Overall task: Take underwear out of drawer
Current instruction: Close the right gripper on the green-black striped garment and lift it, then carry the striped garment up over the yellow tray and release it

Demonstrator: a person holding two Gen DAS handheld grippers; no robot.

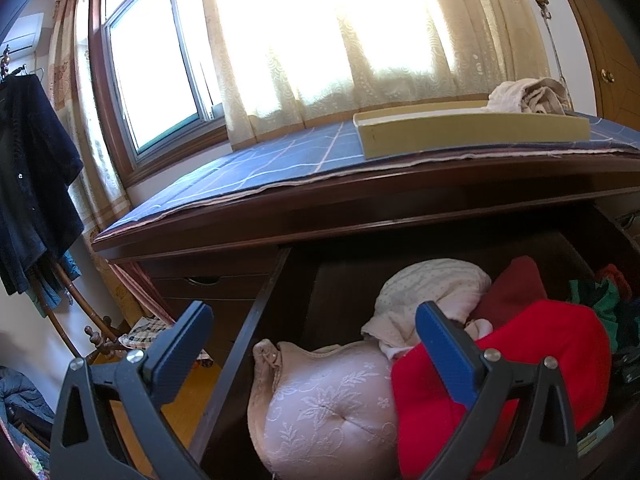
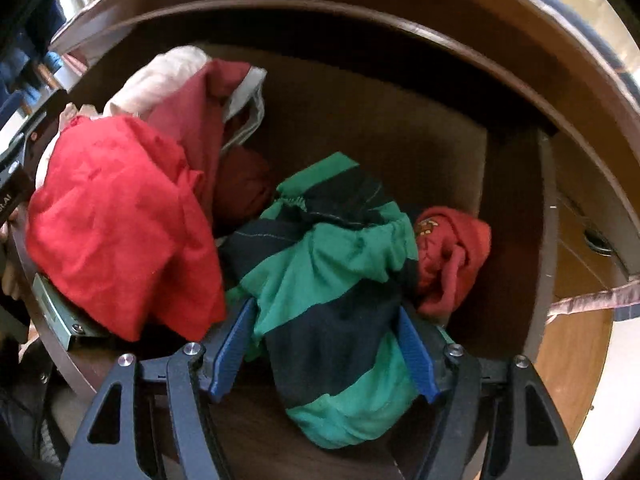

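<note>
Right gripper (image 2: 326,344) over the open drawer (image 2: 516,216)
Its jaws stand apart astride green-and-navy striped underwear (image 2: 340,280), pads perhaps touching; left gripper (image 1: 316,344) gapes empty.

Open dark wooden drawer (image 2: 516,208), holding green-and-navy striped underwear (image 2: 336,280), bright red garment (image 2: 116,232), pink lace bra (image 1: 328,408), white dotted cloth (image 1: 428,292)
</note>
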